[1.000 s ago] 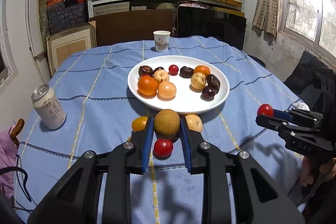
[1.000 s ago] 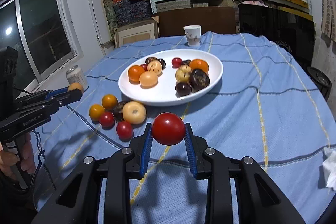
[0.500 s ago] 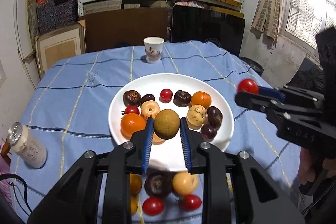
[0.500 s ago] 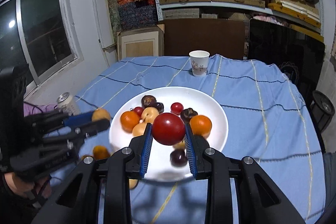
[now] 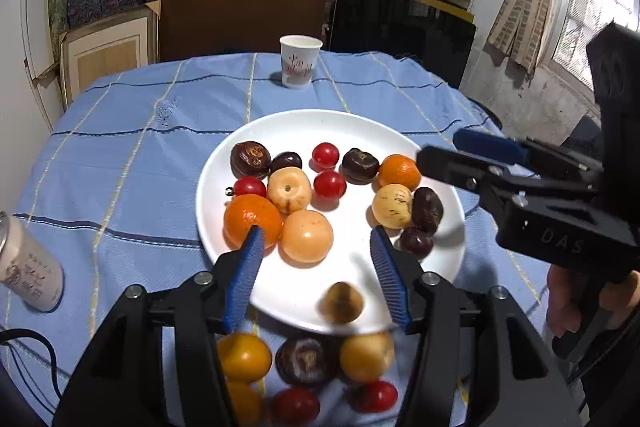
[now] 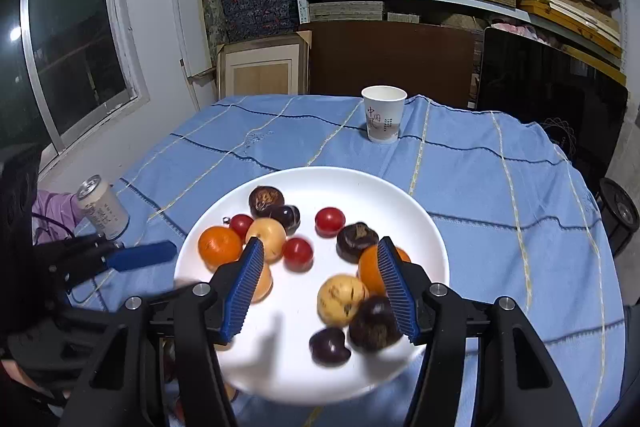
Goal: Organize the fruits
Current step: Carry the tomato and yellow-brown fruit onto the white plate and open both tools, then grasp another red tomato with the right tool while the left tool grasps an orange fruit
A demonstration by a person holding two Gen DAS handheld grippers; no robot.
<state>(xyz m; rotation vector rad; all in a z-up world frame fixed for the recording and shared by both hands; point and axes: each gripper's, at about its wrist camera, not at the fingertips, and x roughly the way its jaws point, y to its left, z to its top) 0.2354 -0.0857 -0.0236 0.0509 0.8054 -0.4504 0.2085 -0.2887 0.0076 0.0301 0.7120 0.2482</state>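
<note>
A white plate [image 5: 304,127] on the blue tablecloth holds several fruits: oranges, red tomatoes, dark plums, pale apples. My left gripper [image 5: 318,277] is open above the plate's near edge. A blurred brown kiwi [image 5: 343,302] lies on the plate just below its jaws. My right gripper [image 6: 320,285] is open above the same plate [image 6: 400,195]; a blurred red tomato [image 6: 297,254] sits on the plate beyond it. Several more fruits [image 5: 306,361] lie on the cloth in front of the plate.
A paper cup [image 5: 300,61] stands behind the plate. A drink can [image 5: 26,269] stands at the left on the cloth; it also shows in the right wrist view [image 6: 102,207]. Shelves, boxes and a dark screen stand behind the table.
Both grippers have opened over the plate. The left let go of the brown kiwi and the right let go of the red tomato; both fruits now lie on the plate.
</note>
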